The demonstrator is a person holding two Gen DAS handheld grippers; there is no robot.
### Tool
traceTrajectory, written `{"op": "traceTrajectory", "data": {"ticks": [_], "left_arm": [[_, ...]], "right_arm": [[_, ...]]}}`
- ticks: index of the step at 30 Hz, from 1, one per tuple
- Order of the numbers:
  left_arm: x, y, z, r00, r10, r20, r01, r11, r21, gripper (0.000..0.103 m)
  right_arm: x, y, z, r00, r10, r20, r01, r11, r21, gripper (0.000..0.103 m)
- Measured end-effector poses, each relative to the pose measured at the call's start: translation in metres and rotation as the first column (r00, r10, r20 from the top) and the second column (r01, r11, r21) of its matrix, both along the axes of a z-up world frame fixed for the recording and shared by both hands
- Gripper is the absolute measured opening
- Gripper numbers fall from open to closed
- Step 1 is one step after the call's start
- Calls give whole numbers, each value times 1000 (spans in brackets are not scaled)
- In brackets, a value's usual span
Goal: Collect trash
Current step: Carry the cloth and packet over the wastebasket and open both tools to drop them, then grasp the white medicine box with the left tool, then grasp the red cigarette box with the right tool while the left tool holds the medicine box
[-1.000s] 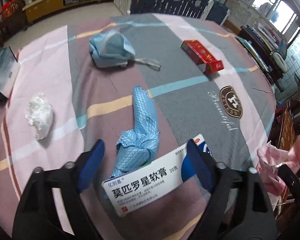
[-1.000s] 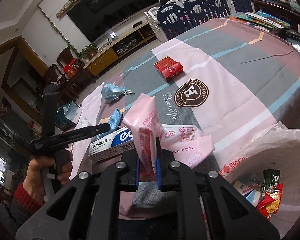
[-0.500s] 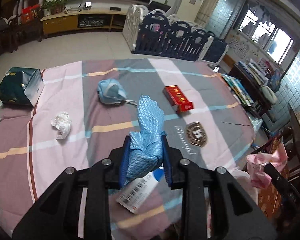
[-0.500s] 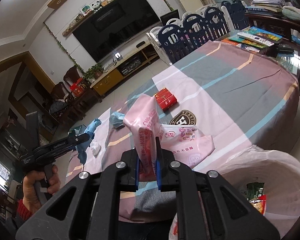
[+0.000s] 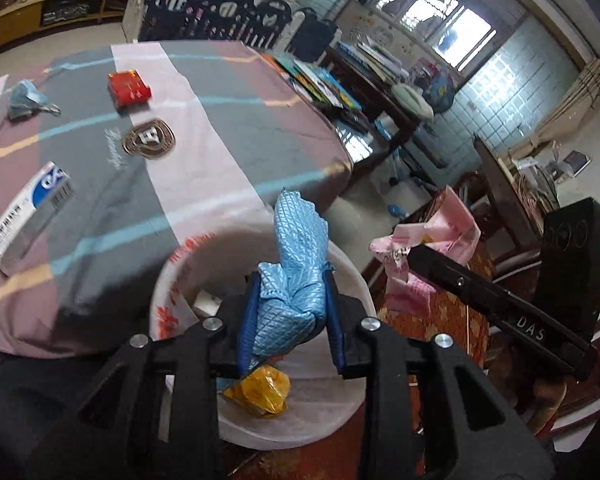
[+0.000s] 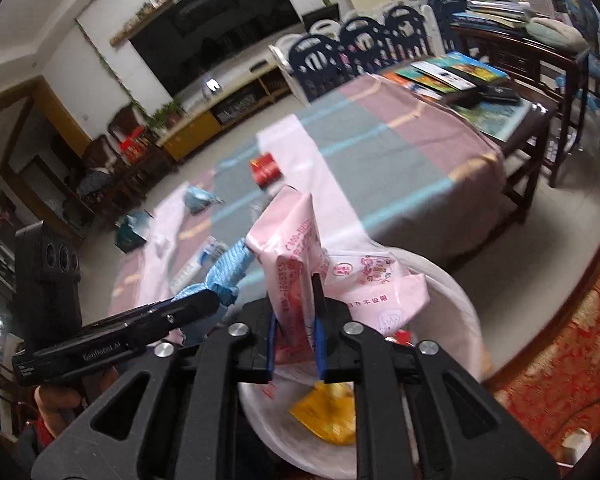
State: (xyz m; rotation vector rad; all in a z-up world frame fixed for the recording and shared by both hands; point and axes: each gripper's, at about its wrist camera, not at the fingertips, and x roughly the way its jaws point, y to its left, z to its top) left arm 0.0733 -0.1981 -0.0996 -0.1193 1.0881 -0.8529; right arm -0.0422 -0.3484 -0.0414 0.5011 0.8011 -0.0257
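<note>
My left gripper point(image 5: 291, 312) is shut on a crumpled blue quilted cloth point(image 5: 296, 264) and holds it above the white-lined trash bin point(image 5: 340, 412) beside the table. My right gripper point(image 6: 296, 336) is shut on a pink plastic wrapper point(image 6: 296, 252) over the same bin point(image 6: 460, 320). The pink wrapper also shows in the left wrist view point(image 5: 428, 248), right of the cloth. The blue cloth shows in the right wrist view point(image 6: 224, 268), left of the wrapper. A yellow wrapper point(image 5: 260, 394) lies in the bin.
On the striped tablecloth point(image 5: 204, 152) lie a white-and-blue medicine box point(image 5: 28, 212), a red box point(image 5: 129, 88) and a blue face mask point(image 5: 26, 100). A side table with books point(image 6: 460, 76) stands behind. A red patterned rug point(image 6: 560, 360) lies under the bin.
My left gripper closed on the blue cloth, lifted it off the table and carried it right over the bin. My right gripper moved the pink wrapper over the bin.
</note>
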Motion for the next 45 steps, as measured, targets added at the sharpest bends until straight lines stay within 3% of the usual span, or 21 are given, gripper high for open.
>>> {"op": "traceTrajectory", "data": {"ticks": [2,5,6,11,17,21,24,26,30,33,36,37,39,45], "left_arm": [[-8,-14,-10,998,-56,-39,57,998,15,38],[-13,-17,-14,997,-67,-45,68,998,12,70],[-11,-16,-13,997,-60,-45,61,998,4,74],[-1,-3,-14,998,2,-65,-3,1000,-9,78],[22,37,-15,986,167,11,-168,983,68,80],[57,87,-17,950,290,120,-306,941,146,85],[98,123,-21,919,314,237,-367,902,229,89],[129,138,-30,920,304,248,-372,876,306,90],[172,143,-58,961,217,174,-268,889,372,90],[182,130,-83,985,125,116,-162,898,410,90],[182,119,-106,997,54,58,-74,886,458,89],[181,117,-110,998,46,44,-61,883,465,86],[180,115,-112,999,36,37,-49,881,470,61],[176,117,-110,998,29,53,-50,890,453,43]], "right_arm": [[-10,-9,-3,999,-35,-19,35,999,-3,34],[-19,-26,-5,997,-73,-5,73,993,97,47],[-21,-29,-5,997,-75,4,74,989,126,48],[-23,-28,1,997,-67,26,63,989,135,49],[-18,-26,-1,998,-62,14,59,989,138,49],[-12,-25,-5,999,-53,2,52,991,120,49],[-2,-21,-12,999,-38,-20,40,994,105,49],[6,-16,-21,999,-29,-42,33,994,105,49],[25,-5,-40,996,-2,-93,13,992,122,49],[40,6,-46,993,25,-119,-11,993,115,49],[56,16,-49,989,55,-136,-40,993,107,49],[61,19,-50,988,63,-140,-49,994,100,49],[74,28,-50,986,80,-149,-69,995,77,52],[135,58,-53,979,156,-135,-158,988,-4,58]]}}
